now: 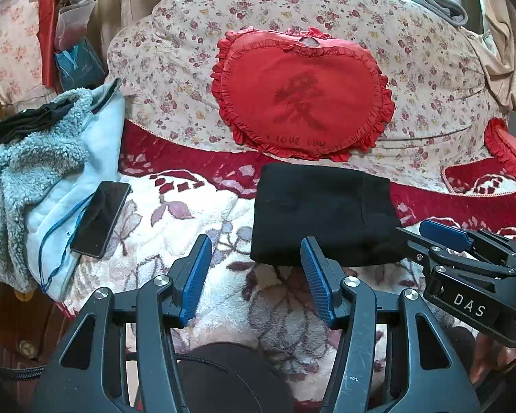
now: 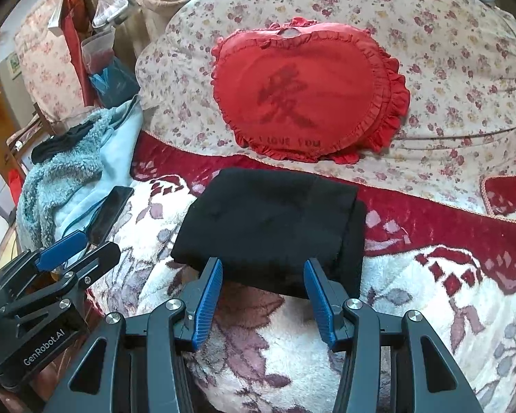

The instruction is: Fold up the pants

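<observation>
Right wrist view: black pants (image 2: 271,227) folded compact on blanket (image 2: 412,309); right gripper (image 2: 263,268) and left gripper (image 1: 256,247) apart, empty. Final check, maybe tidy edges.

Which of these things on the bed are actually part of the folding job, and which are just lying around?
Job: black pants, folded; left gripper; right gripper, both open.

Lying about: heart pillow, phone, fleece jacket, blanket.
</observation>
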Tool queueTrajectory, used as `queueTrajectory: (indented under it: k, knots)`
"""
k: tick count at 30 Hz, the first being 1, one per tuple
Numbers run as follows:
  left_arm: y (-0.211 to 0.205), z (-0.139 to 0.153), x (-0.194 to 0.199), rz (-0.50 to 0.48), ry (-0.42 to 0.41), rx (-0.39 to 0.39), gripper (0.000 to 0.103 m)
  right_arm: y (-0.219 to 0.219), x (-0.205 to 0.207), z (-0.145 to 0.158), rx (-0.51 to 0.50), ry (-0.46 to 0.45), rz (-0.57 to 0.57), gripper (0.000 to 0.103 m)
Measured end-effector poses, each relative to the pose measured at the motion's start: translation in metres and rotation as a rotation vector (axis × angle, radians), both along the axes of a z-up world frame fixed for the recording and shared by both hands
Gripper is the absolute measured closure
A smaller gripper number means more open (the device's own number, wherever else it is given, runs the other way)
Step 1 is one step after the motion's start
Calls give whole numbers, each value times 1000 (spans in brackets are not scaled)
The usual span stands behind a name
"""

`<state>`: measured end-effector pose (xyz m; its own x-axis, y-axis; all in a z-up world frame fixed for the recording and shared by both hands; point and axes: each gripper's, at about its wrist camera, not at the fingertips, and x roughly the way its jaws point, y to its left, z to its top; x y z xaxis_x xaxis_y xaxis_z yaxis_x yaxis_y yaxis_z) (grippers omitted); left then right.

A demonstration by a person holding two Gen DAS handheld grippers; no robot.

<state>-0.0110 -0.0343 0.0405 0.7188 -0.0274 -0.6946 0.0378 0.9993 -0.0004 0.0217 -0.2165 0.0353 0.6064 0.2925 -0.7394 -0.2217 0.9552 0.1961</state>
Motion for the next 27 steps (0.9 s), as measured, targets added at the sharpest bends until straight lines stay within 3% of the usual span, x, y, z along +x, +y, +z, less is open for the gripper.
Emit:
queueTrajectory:
  k: [27]
  knots:
    - [4, -7, 4, -5, 18, -6, 49, 0, 5, -10, -6, 29, 23, 55]
